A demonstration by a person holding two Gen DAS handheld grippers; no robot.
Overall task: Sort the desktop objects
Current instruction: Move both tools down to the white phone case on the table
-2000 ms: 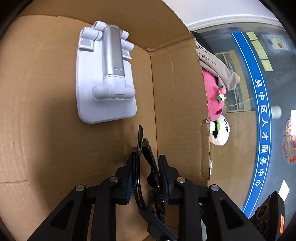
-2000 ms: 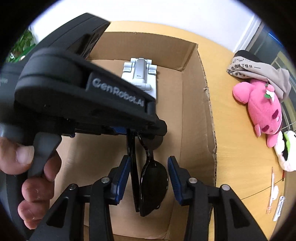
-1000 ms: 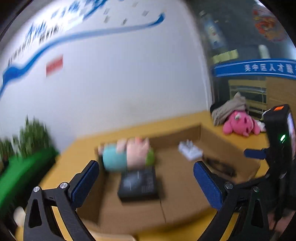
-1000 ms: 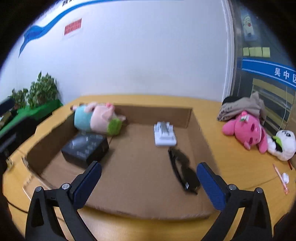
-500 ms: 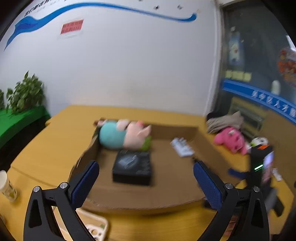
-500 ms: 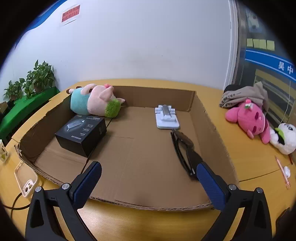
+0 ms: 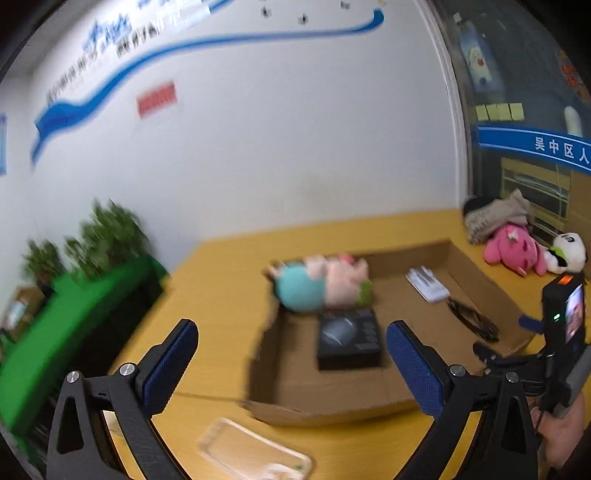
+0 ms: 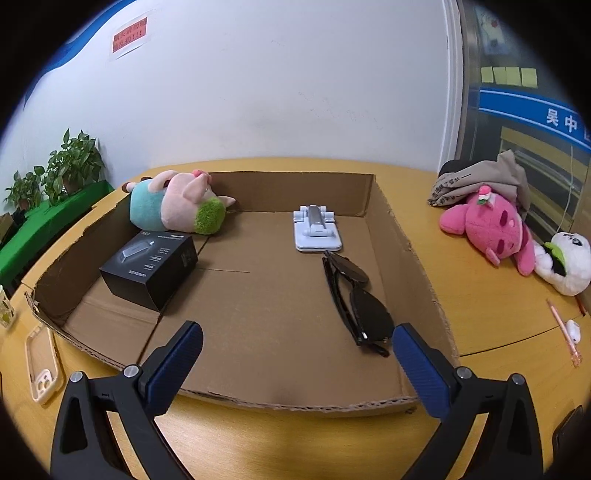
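yellow wooden desk (image 8: 480, 314) is carrying the shallow cardboard tray (image 8: 406, 258); folded black sunglasses (image 8: 354, 295) are now lying centre-right inside, released, while left gripper (image 7: 291, 354) and right gripper (image 8: 297, 354) are hovering, jaws spread wide.

Left wrist view: smeared by motion throughout.
Plants (image 7: 92, 243): green streaks, leaves unreadable.
Red sign (image 7: 157, 98): text blurred.
Wall lettering (image 7: 110, 33): illegible.
Phone case (image 7: 255, 456): near end cut by the bottom edge.
Plush pig (image 7: 321, 282): face blurred.
Black box (image 8: 149, 267): print too small to read.
Blue banner (image 8: 535, 110): characters cut off at right.
Dark object (image 8: 570, 424): near right, mostly out of frame, unidentifiable.
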